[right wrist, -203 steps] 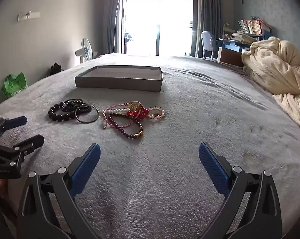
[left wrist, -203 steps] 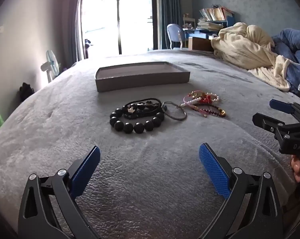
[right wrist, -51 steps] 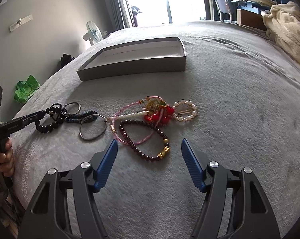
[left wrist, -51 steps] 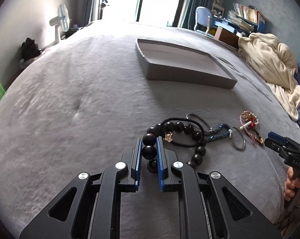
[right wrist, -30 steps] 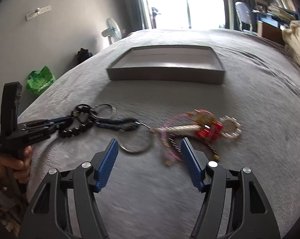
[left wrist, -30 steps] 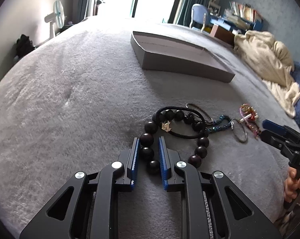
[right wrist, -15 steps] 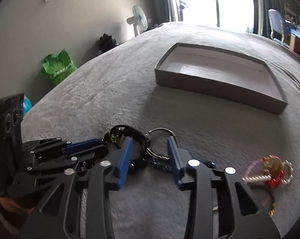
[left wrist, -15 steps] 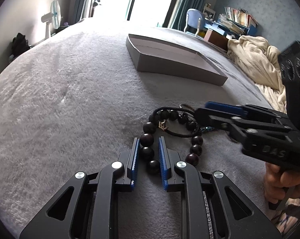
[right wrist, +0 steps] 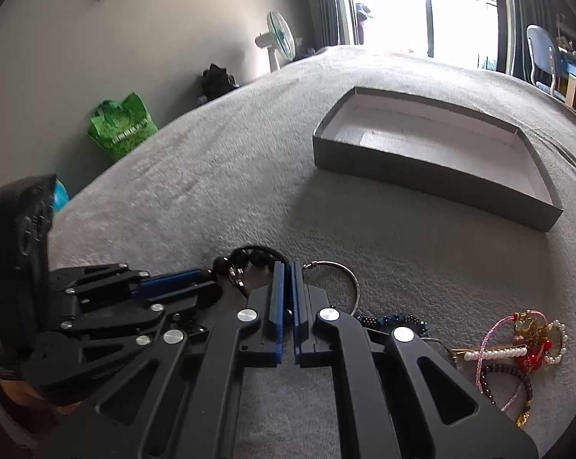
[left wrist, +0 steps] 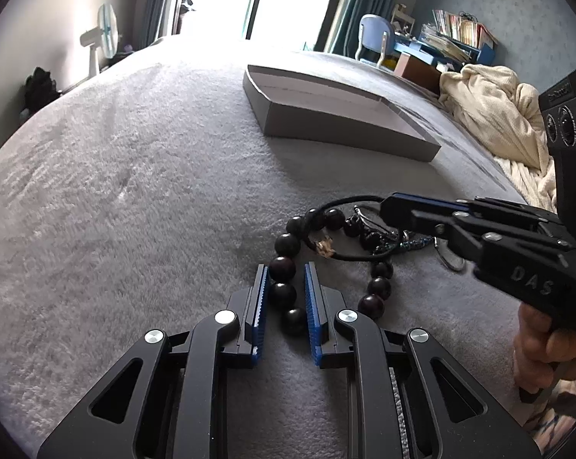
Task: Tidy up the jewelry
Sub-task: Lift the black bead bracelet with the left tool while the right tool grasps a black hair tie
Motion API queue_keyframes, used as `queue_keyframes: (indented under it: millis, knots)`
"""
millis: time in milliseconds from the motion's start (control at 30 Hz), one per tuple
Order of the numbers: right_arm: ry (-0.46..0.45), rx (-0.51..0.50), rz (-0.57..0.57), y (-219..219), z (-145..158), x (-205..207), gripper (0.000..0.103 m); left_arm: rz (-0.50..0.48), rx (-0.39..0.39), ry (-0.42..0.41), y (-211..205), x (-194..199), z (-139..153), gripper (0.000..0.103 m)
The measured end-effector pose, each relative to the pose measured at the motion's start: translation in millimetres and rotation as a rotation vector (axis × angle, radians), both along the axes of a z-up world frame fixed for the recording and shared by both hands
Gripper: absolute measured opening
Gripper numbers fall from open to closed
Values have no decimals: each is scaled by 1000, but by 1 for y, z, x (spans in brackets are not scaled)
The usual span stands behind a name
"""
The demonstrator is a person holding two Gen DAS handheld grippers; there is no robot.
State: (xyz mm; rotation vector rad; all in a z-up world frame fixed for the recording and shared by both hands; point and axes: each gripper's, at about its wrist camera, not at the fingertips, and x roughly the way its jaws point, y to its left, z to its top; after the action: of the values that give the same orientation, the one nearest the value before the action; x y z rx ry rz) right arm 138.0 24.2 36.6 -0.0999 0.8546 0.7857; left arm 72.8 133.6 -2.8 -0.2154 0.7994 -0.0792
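A black bead bracelet [left wrist: 288, 244] lies on the grey bed, tangled with a black cord bracelet [left wrist: 341, 201], a thin metal ring [right wrist: 354, 279] and a blue-black beaded strand [right wrist: 395, 319]. My left gripper [left wrist: 284, 267] is shut on the near beads; the right wrist view shows it at the left [right wrist: 211, 281]. My right gripper [right wrist: 286, 266] is shut, reaching in from the right [left wrist: 387, 206], and the black cord runs into its tips. A pile of pink, red and pearl bracelets [right wrist: 517, 352] lies apart to the right. The flat grey box [left wrist: 345, 130] sits beyond with nothing in it.
The grey blanket [left wrist: 135, 191] covers the whole bed. A cream blanket [left wrist: 498, 114] is heaped at the far right. A person's hand [left wrist: 536, 348] holds the right gripper's handle. A green bag [right wrist: 119, 126] and a fan [right wrist: 278, 42] stand off the bed by the wall.
My right gripper has swung left from the pink pile to the black tangle, and its jaws have closed there. The left gripper has kept its hold on the beads without moving.
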Motion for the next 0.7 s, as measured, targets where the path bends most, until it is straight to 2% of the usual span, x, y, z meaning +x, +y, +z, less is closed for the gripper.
queue_keyframes:
  millis: [167,367,700]
  knots:
    - [21,69,-37,-24,8,2,3,-10,-8,-30,1,-6,6,15]
    - [3,95,-89,-58,21,6,3,-27,14,-70,-5,-7,23,15]
    - [-27,94,-162,-97,31,22,3,-70,63,-180,-18,-2,86,15]
